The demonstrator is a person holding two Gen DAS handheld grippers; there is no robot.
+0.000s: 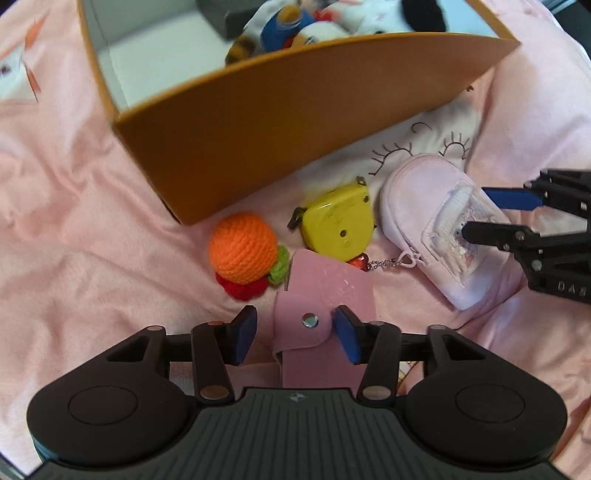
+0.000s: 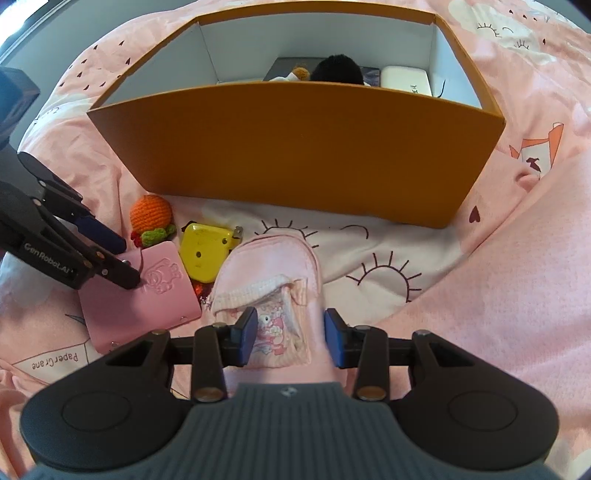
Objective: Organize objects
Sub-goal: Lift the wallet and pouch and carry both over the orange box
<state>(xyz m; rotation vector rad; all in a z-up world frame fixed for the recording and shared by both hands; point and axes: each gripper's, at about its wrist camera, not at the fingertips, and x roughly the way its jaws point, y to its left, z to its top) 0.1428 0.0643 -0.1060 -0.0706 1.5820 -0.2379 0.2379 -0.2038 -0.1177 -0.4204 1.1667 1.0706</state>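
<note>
A flat pink snap wallet point(image 1: 325, 288) lies on the pink bedding, and my left gripper point(image 1: 295, 334) points down over it, open, a blue pad on each side of the snap tab. In the right wrist view the wallet point(image 2: 147, 295) shows an embossed figure under the left gripper point(image 2: 127, 260). A pale pink pouch point(image 2: 273, 266) with a clear cartoon pocket lies between the pads of my right gripper point(image 2: 291, 334), which is open. From the left wrist view the right gripper point(image 1: 474, 212) hovers over the pouch point(image 1: 413, 199).
An orange box point(image 2: 295, 147) stands just beyond, holding plush toys point(image 1: 295, 26) and a white case point(image 2: 404, 79). A crochet orange ball point(image 1: 242, 247) and a yellow tape measure point(image 1: 338, 221) lie between box and wallet. Rumpled pink bedding point(image 1: 74, 240) surrounds everything.
</note>
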